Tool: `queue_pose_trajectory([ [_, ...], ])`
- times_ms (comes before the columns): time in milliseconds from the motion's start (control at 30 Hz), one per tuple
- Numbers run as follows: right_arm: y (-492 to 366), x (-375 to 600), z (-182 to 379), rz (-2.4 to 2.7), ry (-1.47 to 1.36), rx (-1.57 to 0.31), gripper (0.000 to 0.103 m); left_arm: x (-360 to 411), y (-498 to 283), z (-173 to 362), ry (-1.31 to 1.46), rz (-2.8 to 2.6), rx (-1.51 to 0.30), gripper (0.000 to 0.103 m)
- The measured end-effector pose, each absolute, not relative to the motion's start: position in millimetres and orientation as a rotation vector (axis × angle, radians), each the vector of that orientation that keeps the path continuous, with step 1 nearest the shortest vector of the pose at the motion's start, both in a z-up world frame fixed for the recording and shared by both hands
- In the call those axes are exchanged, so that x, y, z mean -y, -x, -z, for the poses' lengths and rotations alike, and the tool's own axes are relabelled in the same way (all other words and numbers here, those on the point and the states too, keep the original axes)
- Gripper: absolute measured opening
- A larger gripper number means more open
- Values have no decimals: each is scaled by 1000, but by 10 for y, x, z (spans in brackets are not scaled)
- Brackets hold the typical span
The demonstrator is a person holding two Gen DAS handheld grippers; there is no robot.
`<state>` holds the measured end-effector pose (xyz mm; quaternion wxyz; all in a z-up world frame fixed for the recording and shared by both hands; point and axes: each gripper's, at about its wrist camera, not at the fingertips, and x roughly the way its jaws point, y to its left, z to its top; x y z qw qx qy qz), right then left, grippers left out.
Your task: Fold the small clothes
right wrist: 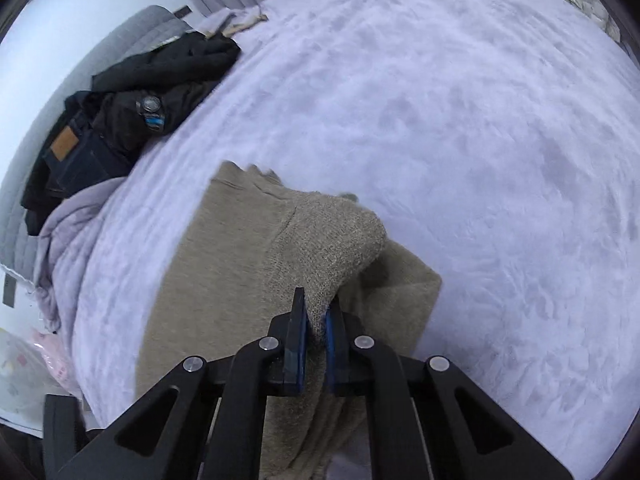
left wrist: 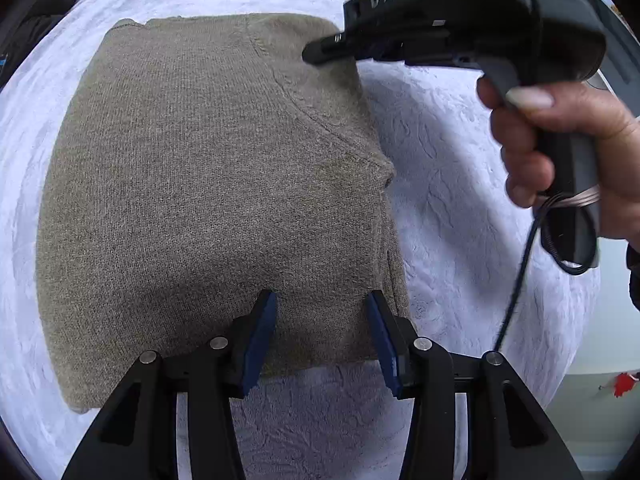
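Note:
A beige knit sweater [left wrist: 208,184] lies folded flat on a white plush bedspread [left wrist: 460,168]. My left gripper [left wrist: 322,320] is open, its blue pads spread above the sweater's near edge, holding nothing. My right gripper [right wrist: 316,320] is shut on a fold of the sweater [right wrist: 332,240] and holds that part lifted over the flat body of the garment. In the left wrist view the right gripper [left wrist: 316,54] reaches in from the upper right over the sweater's far right corner, held by a hand [left wrist: 560,140].
A pile of dark clothes [right wrist: 132,104] with jeans lies at the bed's left side near a grey headboard [right wrist: 120,36]. A crumpled lilac blanket [right wrist: 68,232] hangs at the left edge. The bedspread [right wrist: 480,140] stretches wide to the right.

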<state>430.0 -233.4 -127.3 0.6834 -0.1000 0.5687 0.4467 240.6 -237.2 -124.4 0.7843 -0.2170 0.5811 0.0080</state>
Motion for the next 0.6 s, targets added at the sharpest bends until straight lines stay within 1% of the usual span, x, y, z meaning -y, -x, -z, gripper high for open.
queue_pose_trajectory([
  [100, -4321, 2387, 1394, -1004, 212, -1277, 8, 2342, -2412, 1249, 459, -20, -1258, 48],
  [267, -4317, 2341, 1395, -997, 259, -1260, 8, 2391, -2447, 1277, 455, -37, -1267, 48],
  [400, -4333, 2313, 1371, -966, 279, -1295, 10, 2433, -2540, 1275, 446, -42, -1290, 49],
  [433, -4333, 2317, 1335, -959, 267, -1311, 14, 2424, -2555, 1260, 446, -43, -1298, 50],
  [467, -4321, 2333, 1286, -940, 271, -1326, 27, 2407, -2580, 1250, 443, -49, -1309, 52],
  [500, -4296, 2348, 1242, -926, 283, -1330, 52, 2385, -2634, 1248, 443, -55, -1322, 62],
  [533, -4252, 2402, 1173, -910, 300, -1320, 74, 2379, -2643, 1234, 446, -55, -1336, 77],
  [567, -4200, 2473, 1094, -905, 313, -1292, 76, 2382, -2722, 1175, 442, -63, -1345, 83],
  [600, -4149, 2541, 1019, -902, 326, -1270, 76, 2391, -2713, 1131, 425, -81, -1350, 86],
])
